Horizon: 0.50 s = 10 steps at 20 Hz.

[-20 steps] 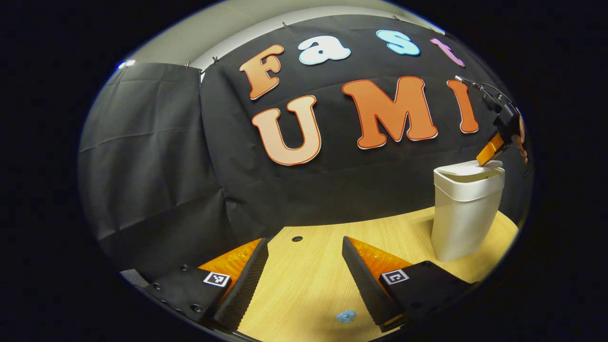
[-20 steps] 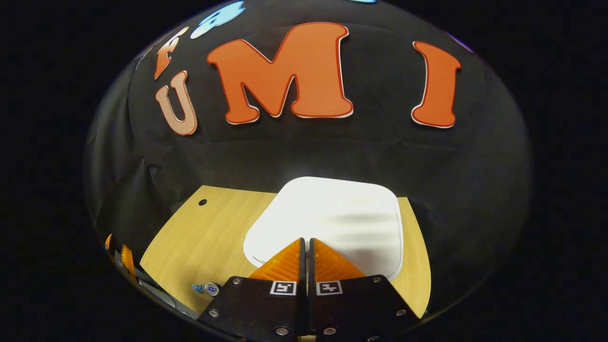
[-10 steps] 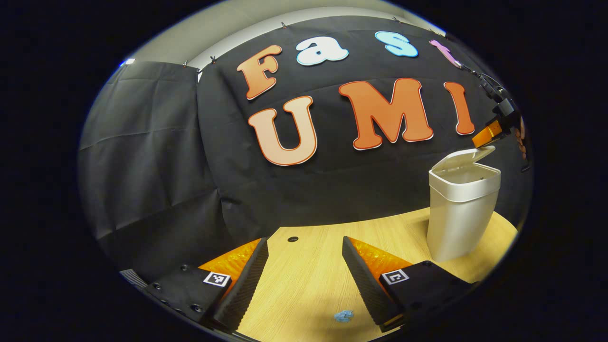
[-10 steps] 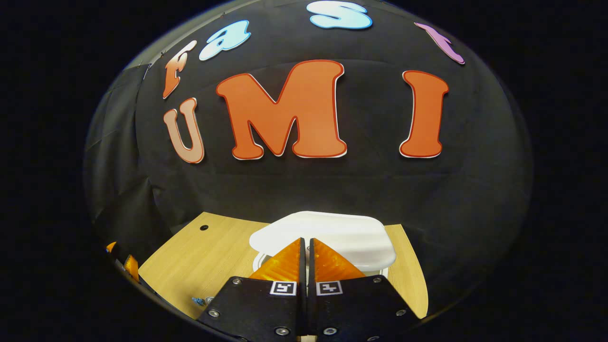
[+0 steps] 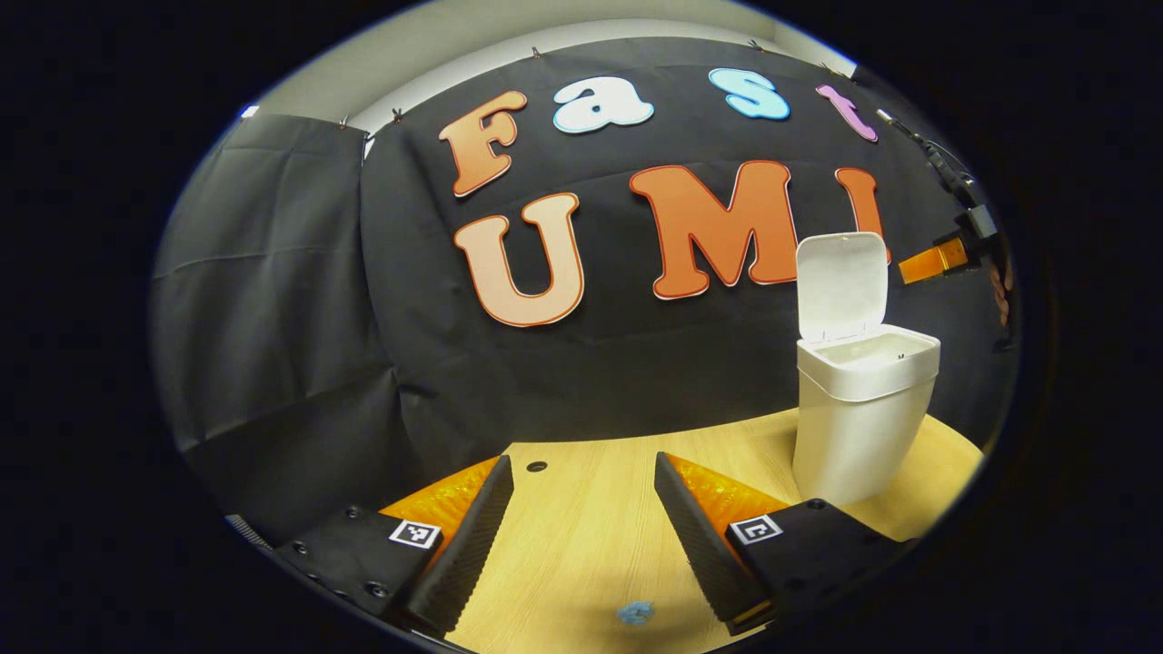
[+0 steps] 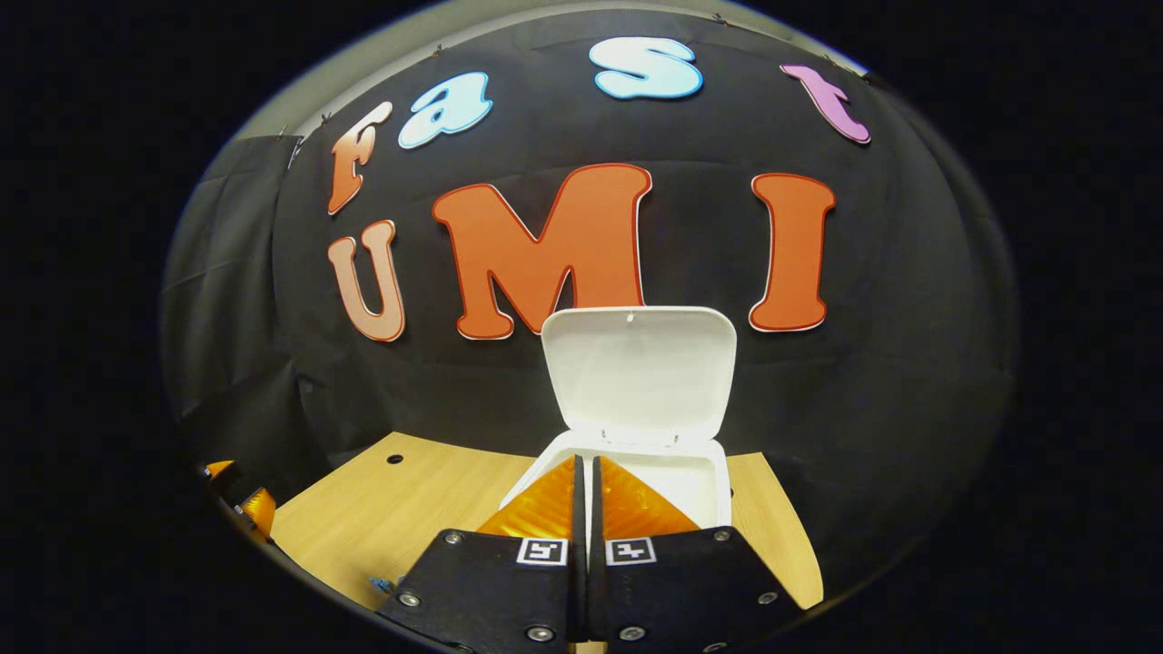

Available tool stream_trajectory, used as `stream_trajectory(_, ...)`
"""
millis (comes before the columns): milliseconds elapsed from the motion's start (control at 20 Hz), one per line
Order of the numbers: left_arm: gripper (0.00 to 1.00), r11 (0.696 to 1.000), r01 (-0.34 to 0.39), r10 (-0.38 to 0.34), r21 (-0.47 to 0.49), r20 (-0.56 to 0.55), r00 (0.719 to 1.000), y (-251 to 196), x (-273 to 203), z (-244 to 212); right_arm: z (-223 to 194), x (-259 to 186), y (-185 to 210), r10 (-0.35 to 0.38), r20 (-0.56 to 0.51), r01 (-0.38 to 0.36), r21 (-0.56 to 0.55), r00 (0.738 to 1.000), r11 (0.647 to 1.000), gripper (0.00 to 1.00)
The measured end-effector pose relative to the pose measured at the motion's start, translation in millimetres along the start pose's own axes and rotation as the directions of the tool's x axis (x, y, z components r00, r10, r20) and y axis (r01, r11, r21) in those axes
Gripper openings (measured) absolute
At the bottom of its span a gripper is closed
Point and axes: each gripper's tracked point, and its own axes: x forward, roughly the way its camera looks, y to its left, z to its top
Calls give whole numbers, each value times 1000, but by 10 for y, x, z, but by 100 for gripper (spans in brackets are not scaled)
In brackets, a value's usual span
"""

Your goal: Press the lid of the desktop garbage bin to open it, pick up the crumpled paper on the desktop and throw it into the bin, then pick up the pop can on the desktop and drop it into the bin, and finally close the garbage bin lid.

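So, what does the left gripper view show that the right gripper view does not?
Left gripper view: the bin side-on with its whole outer wall, and the left gripper open above the table. Right gripper view: the right gripper shut, looking down into the bin's open mouth. Both: the lid standing upright and the wooden table.

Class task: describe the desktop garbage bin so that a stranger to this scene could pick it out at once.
Start at the wooden table in front of the black cloth wall. On its right part stands the white garbage bin. Its hinged lid stands raised, and it is the only tall white thing there.
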Motion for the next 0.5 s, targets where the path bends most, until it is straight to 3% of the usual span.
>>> stream_trajectory(300,100,999,25,-25,-25,-16,1000,-242,-23,-54,-200,-200,136,68,6,-69,10,998,998,6)
stream_trajectory(400,100,999,25,-26,-38,-25,999,-327,-37,-80,-266,-249,189,111,9,-111,2,994,994,16)
stream_trajectory(500,100,999,27,-28,-40,-27,999,-379,-33,-87,-333,-309,213,135,6,-135,-27,991,991,32)
